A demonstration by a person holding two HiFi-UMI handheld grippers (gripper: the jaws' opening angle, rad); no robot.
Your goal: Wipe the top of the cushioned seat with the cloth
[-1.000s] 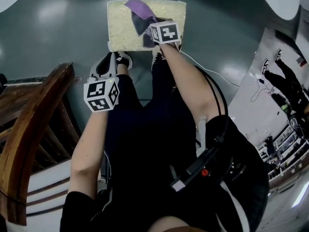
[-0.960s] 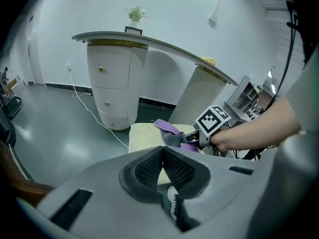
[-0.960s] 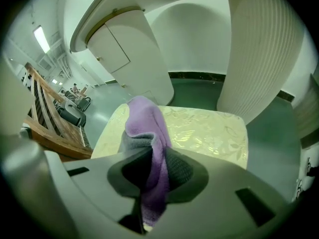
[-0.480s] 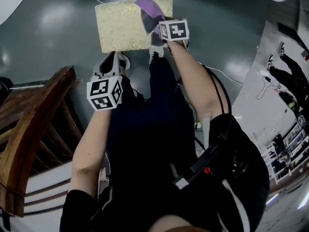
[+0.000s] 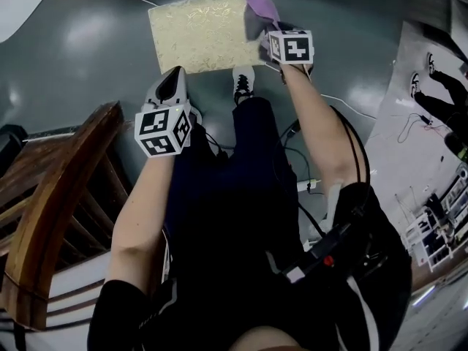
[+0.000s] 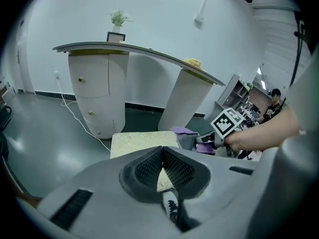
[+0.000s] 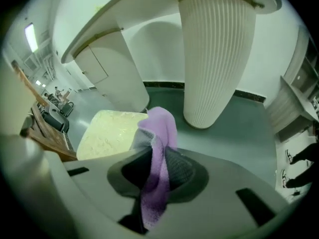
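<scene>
Nearest to us were our own dark trousers [image 5: 241,196] and two bare forearms reaching forward over the grey floor [image 5: 88,42], with a brown wooden frame [image 5: 51,196] at our left.

We held the left gripper [image 6: 161,156] low and short of the seat. Its fingers [image 6: 180,169] were closed tip to tip with nothing between them (only a sliver of the seat and a shoe [image 6: 172,208] showed through the small gap behind the tips).

We held the right gripper [image 7: 158,168] further out, at the seat's right side. Its fingers were clamped on the cloth [image 7: 160,128], a purple one with a grey side. The cloth stood up out of the fingers in a bunch, and a tail hung back below them.

The seat [image 5: 199,29], a pale yellow square cushion, lay on the floor just beyond our feet. The cloth sat at its far right corner and spilled over the right edge; we could not tell whether it pressed on the top.

A white cable [image 5: 349,102] ran over the floor at our right.

Beyond the seat stood a white bench [image 6: 134,51] with a curved top. A rounded cabinet [image 6: 97,96] and a ribbed column [image 7: 215,54] carried it, and a small plant [image 6: 118,18] stood on top.
</scene>
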